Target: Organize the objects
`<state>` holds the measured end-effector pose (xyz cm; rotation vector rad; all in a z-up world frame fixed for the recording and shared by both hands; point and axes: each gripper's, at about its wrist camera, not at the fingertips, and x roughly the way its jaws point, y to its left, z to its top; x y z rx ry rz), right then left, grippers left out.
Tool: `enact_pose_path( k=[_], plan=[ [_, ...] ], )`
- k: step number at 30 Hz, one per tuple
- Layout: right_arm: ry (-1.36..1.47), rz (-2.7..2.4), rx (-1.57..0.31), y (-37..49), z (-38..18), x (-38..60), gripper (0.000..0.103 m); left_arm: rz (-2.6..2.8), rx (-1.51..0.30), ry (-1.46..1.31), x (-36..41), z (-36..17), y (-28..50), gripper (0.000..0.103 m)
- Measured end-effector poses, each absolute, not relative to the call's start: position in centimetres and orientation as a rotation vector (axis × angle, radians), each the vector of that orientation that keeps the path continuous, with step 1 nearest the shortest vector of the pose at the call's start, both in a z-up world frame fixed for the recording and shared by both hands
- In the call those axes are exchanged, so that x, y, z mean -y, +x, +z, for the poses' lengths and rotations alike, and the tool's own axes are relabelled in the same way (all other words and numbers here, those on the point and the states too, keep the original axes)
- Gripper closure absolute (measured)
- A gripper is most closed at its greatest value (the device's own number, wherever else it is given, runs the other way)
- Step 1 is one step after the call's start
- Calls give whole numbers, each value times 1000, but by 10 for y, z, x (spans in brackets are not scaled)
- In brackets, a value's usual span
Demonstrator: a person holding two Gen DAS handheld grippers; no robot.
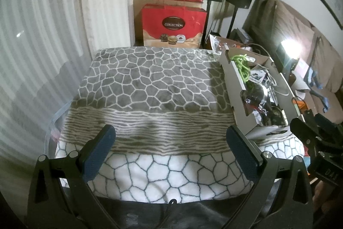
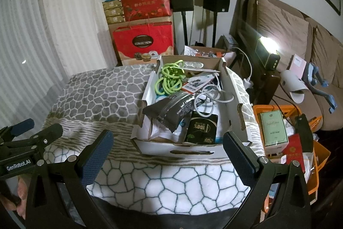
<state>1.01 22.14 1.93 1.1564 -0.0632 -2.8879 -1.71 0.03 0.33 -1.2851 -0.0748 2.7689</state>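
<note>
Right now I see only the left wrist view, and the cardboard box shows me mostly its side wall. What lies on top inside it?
Observer: A dark foil pouch lies across the top of the cardboard box, toward its near end.
Operator: Is there something beside the pouch?
Observer: Yes, a black packet marked 100% sits just inside the near wall, to the right of the pouch.
Operator: Does the right gripper hold anything?
Observer: No, the right gripper is open and empty, short of the box.
</note>
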Motion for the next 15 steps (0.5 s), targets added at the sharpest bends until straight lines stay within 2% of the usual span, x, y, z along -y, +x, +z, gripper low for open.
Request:
enact_pose_path(
  k=[15],
  plan=[
    [1171,-2883,59,10,16,-217,0,2784,77,-1262,-1,7,-17,0]
  ],
)
